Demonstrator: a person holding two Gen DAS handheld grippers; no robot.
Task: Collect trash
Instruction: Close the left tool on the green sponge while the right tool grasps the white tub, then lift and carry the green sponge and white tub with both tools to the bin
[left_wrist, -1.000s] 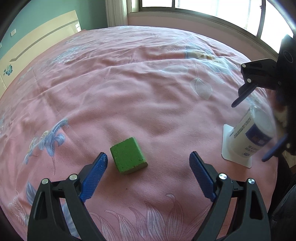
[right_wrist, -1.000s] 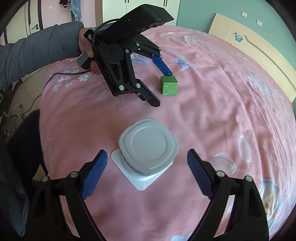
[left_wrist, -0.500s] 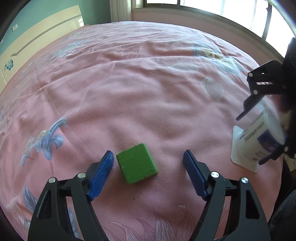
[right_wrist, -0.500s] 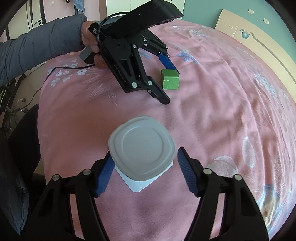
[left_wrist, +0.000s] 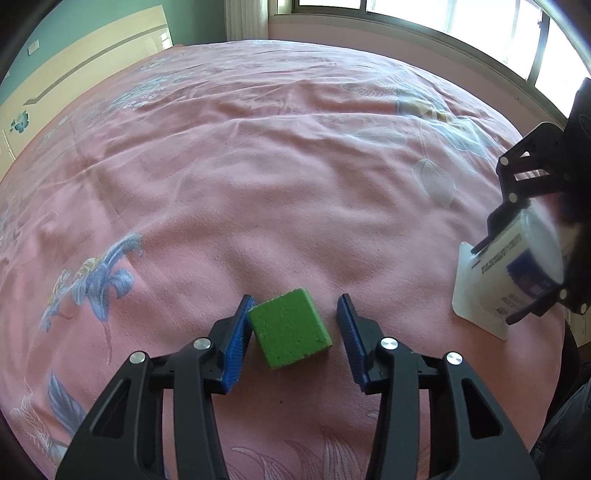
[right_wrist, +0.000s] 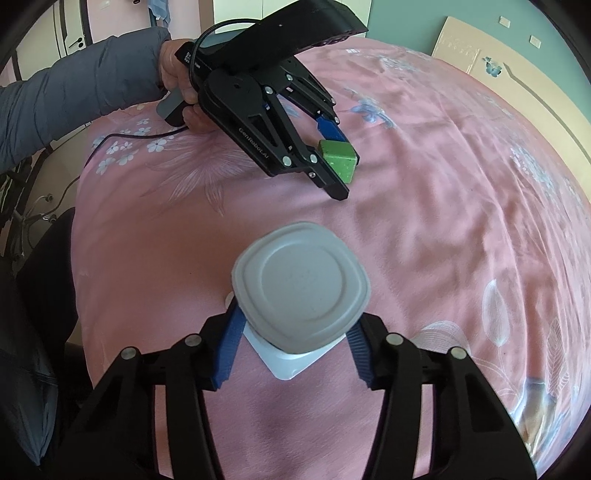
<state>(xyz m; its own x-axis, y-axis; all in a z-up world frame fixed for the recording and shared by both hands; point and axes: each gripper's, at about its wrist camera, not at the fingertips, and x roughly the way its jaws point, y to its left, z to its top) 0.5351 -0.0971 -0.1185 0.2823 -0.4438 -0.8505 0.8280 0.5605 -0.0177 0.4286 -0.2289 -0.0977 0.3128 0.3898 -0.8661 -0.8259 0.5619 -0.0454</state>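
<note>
Left wrist view: left gripper (left_wrist: 293, 330) fingers closing around green block (left_wrist: 290, 328) on pink bed (left_wrist: 258, 184), one pad touching. Right wrist view: right gripper (right_wrist: 291, 341) fingers closing on white container (right_wrist: 301, 291).

I am at a bed under a pink floral bedspread (left_wrist: 258, 177), creased and printed with blue and white flowers. Beyond its far edge a wide window (left_wrist: 443, 22) pours in daylight above a pink wall. At the bed's head stands a cream headboard (left_wrist: 85, 74) against a teal wall (right_wrist: 406, 22); white wardrobe doors (right_wrist: 110, 22) stand behind the bed's foot.
</note>
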